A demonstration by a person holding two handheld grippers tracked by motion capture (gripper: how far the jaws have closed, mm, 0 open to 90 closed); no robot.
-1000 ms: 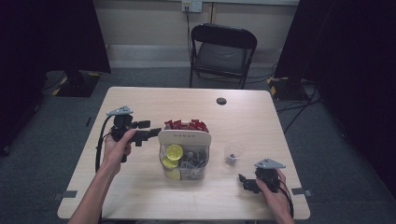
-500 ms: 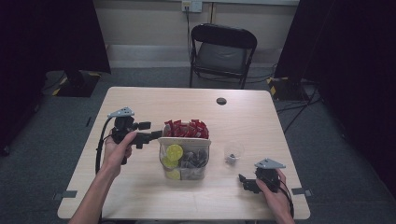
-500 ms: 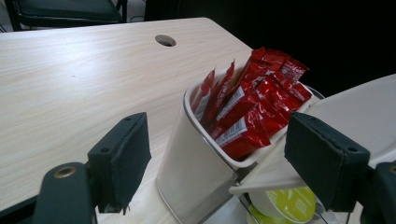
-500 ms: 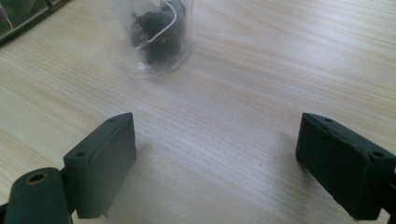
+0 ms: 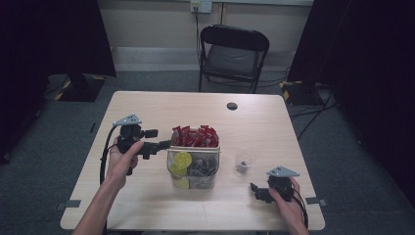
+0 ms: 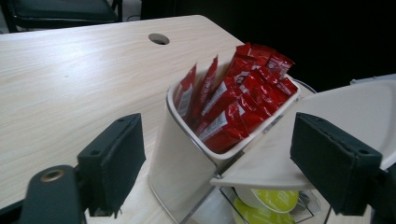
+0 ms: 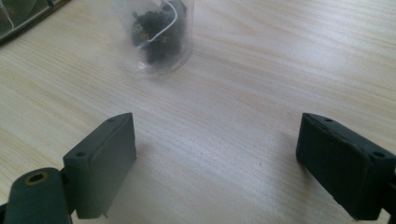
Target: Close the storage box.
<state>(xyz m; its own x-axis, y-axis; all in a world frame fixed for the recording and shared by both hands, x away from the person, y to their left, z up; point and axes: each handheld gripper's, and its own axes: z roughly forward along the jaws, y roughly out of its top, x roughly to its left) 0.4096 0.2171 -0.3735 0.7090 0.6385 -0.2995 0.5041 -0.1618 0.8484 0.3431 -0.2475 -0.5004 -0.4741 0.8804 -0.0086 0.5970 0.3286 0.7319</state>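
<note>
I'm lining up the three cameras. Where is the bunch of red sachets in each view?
High view: red sachets at table centre, in the organiser's back compartment.
Left gripper view: red sachets centre-right, standing in the white compartment between the claw's pads.
Right gripper view: a clear cup with a tea bag takes their place.
Shared landmark: the table's round cable hole.

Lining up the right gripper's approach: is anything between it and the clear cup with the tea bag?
Nothing visible. The right gripper has open jaws aimed at the clear cup, with bare table between them. The organizer box stands off to one side of that path.
</note>
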